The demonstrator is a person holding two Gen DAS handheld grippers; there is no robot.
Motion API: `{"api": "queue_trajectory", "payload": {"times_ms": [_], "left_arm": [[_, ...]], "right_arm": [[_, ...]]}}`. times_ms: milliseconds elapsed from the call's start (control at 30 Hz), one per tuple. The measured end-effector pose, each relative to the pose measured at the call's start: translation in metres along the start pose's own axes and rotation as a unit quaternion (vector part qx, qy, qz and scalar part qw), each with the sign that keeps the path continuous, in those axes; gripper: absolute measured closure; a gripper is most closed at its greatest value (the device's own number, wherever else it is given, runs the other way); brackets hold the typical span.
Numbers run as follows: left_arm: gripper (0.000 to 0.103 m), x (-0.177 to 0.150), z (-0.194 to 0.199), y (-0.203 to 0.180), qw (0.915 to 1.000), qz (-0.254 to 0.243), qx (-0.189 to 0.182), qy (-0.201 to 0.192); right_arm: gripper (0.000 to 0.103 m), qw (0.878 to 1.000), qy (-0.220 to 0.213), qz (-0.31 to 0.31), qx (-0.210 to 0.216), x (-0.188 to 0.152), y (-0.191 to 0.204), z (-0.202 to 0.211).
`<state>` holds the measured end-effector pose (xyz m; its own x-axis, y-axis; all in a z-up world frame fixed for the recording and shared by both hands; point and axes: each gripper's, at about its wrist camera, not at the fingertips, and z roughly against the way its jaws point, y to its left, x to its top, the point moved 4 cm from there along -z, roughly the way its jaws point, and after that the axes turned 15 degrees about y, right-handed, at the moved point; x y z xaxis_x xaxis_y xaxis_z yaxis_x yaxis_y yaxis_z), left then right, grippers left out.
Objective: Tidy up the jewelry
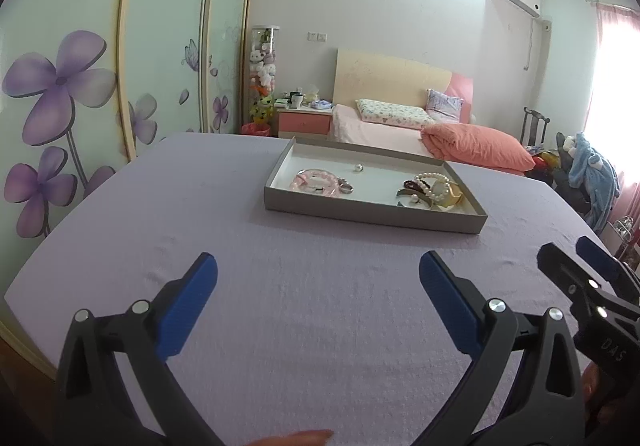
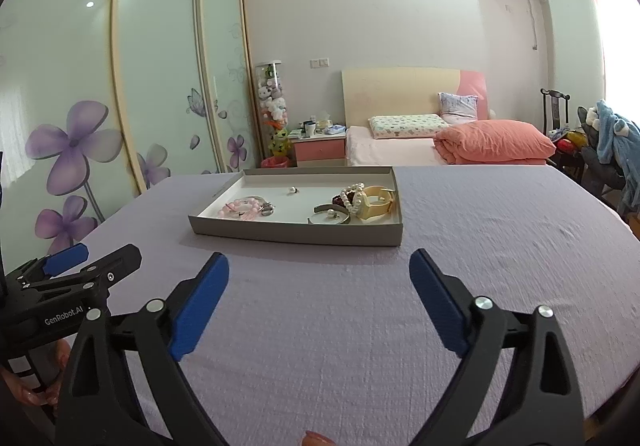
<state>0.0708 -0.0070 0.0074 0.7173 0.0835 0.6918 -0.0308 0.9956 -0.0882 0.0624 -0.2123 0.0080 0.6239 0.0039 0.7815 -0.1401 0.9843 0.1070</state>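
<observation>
Two spread grippers, left gripper (image 1: 318,270) and right gripper (image 2: 319,268), face jewelry tray (image 2: 294,236).

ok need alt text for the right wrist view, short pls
An open, empty claw hovers over a lilac-covered table, aimed at a shallow grey tray holding a pink bead bracelet, a pearl bracelet, a cream bangle and a small ring. The other claw shows at the left edge, a bedroom behind.

Bare cloth (image 2: 320,326) btwn grippers & tray (image 2: 296,234); only tray wall blocks.
</observation>
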Motion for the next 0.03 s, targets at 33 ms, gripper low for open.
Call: {"api": "queue_trajectory", "payload": {"times_ms": [33], "left_arm": [[0.004, -0.0001, -0.0004, -0.0003, 1.0, -0.001, 0.001, 0.0]], "right_arm": [[0.011, 1.0, 0.001, 0.0, 0.0, -0.0003, -0.0005, -0.0001]]}}
